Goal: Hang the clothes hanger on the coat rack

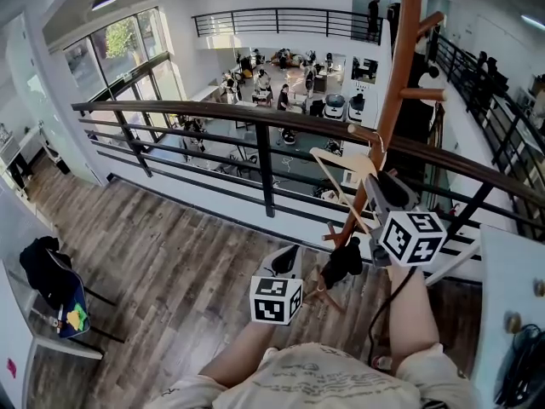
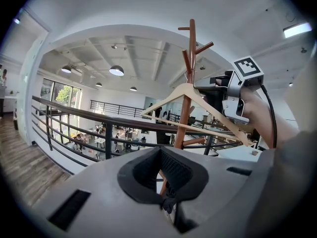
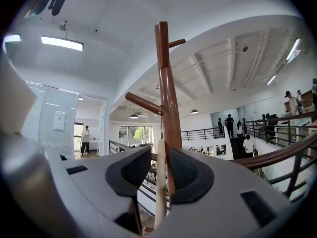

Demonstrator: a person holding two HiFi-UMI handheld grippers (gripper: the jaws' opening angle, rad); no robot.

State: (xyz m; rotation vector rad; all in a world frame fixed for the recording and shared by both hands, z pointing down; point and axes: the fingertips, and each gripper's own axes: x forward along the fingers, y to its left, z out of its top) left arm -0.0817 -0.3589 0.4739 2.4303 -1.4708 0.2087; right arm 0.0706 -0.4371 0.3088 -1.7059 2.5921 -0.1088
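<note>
**While Loose Jaws Flank It, a Pale Hanger Sits on the Rack**

Although the right gripper [image 3: 161, 170] is at the clothes hanger [image 2: 166, 99], its jaws stand apart. In the right gripper view, one pale bar of the hanger runs upright between the two dark pads, with a clear gap on the left pad's side (whether it brushes the other pad I cannot tell).

The hanger is light-coloured wood and shaped as a flat triangle. Two sloping shoulders meet at a peak, and a thin straight crossbar joins their ends. A small metal hook [image 1: 375, 149] rises from the peak and lies close against the pole of the coat rack [image 3: 167, 83]. It appears to rest over a slanted peg [image 3: 141, 102] where that peg leaves the pole.

The coat rack is reddish-brown wood with short pegs angling upward at several heights. It stands just in front of a dark railing [image 1: 213, 109].

The left gripper [image 2: 163, 175] is lower and nearer the person, well clear of the hanger. Its jaws are together with nothing between them.
</note>
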